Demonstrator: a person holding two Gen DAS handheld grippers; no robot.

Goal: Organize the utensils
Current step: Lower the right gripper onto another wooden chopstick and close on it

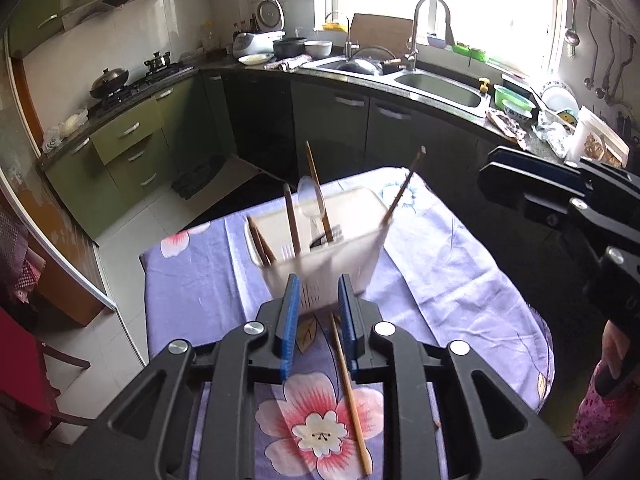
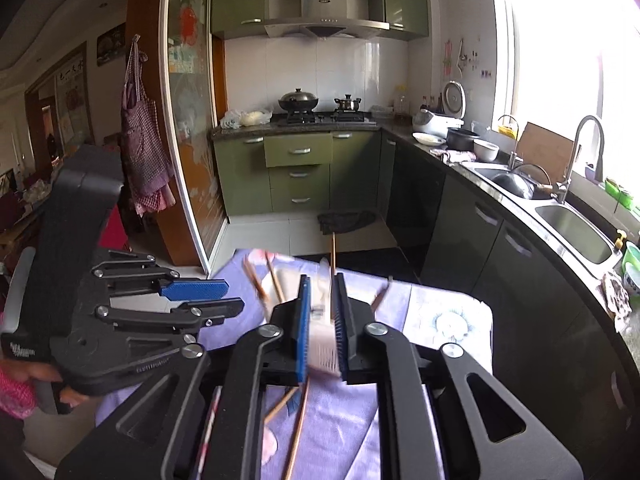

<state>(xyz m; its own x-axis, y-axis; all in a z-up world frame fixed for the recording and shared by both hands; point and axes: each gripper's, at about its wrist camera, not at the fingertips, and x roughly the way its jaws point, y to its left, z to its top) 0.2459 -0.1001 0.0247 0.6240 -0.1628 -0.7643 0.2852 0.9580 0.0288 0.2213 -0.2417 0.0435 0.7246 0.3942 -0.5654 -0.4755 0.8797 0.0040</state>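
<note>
A white slotted plastic utensil holder point(image 1: 320, 248) stands on the purple flowered cloth point(image 1: 440, 264). It holds several brown chopsticks point(image 1: 316, 192) and a clear spoon point(image 1: 310, 196). My left gripper point(image 1: 319, 312) is open, its blue pads just in front of the holder's base, with nothing between them. One loose chopstick point(image 1: 350, 396) lies on the cloth below it. My right gripper point(image 2: 322, 320) is open too, with the holder point(image 2: 322, 344) and an upright chopstick point(image 2: 333, 264) seen between its pads; whether they touch is unclear. Loose chopsticks point(image 2: 298, 428) lie under it.
The small table's edges drop to the tiled floor point(image 1: 132, 240) at left and far side. Dark cabinets point(image 1: 360, 128) and a sink counter point(image 1: 440, 84) run behind. The other gripper's body point(image 1: 580, 216) hangs at the right; in the right wrist view the left gripper point(image 2: 160, 304) sits left.
</note>
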